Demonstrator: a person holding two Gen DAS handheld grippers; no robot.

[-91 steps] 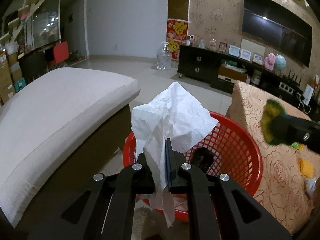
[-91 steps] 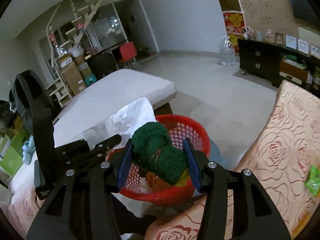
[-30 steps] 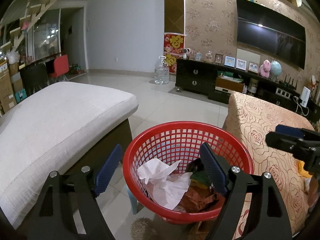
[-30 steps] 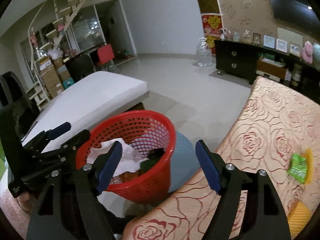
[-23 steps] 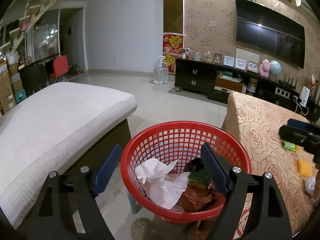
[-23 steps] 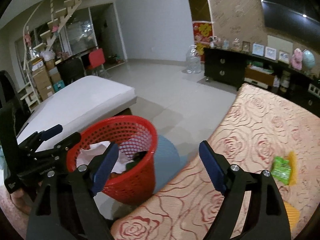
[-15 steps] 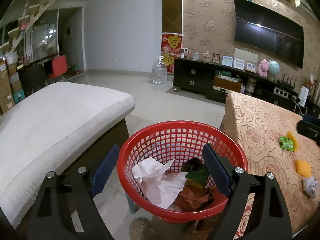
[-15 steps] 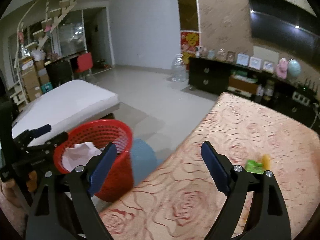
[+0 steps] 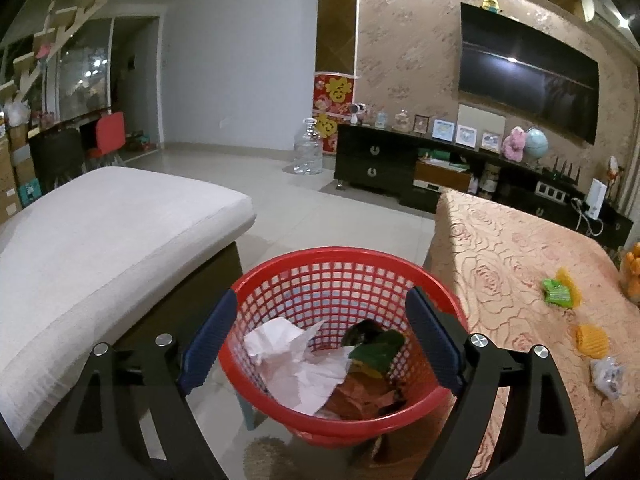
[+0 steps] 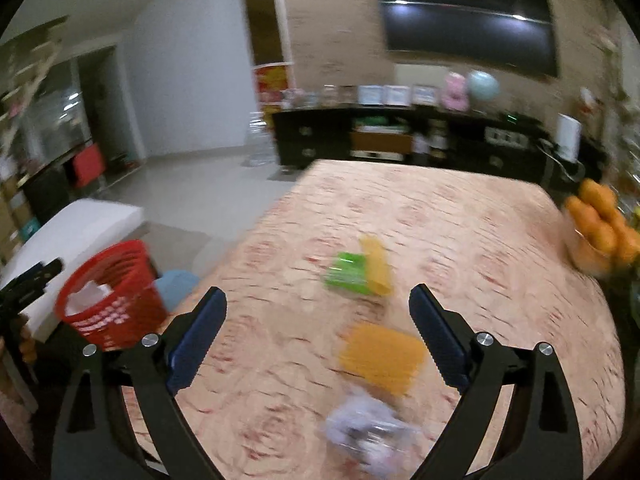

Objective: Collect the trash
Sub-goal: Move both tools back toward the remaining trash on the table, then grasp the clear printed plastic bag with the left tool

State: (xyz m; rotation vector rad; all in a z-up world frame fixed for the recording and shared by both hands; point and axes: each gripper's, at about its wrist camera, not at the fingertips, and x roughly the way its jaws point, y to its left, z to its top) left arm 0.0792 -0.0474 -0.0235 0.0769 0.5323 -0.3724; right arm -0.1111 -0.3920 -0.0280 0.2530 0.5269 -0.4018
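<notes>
Left gripper wide open above the red mesh basket, nothing between the blue pads, no contact with the rim. In the basket: crumpled white tissue, a dark green piece, some brown paper under them. Basket on the tiled floor, between a white-cushioned bench and the table with a rose-pattern cloth; a pale blue stool just beside the basket in the right wrist view. Right gripper over the table, jaws opening and already wide, empty, pads clear of everything. Right wrist picture strongly blurred, so small details not readable. On the cloth, seen between the right fingers: a green wrapper touching a yellow piece at its far side, nearer a ribbed orange-yellow item, and nearest a crumpled clear plastic bag. Same pieces visible at the right in the left wrist view, well apart from the basket. A bowl of orange fruits at the right edge of the table. Behind, a black TV cabinet with photo frames and a wall television above it; a large water bottle on the floor near the wall. At the left edge of the right wrist view, the black tip of the left gripper beside the basket.
</notes>
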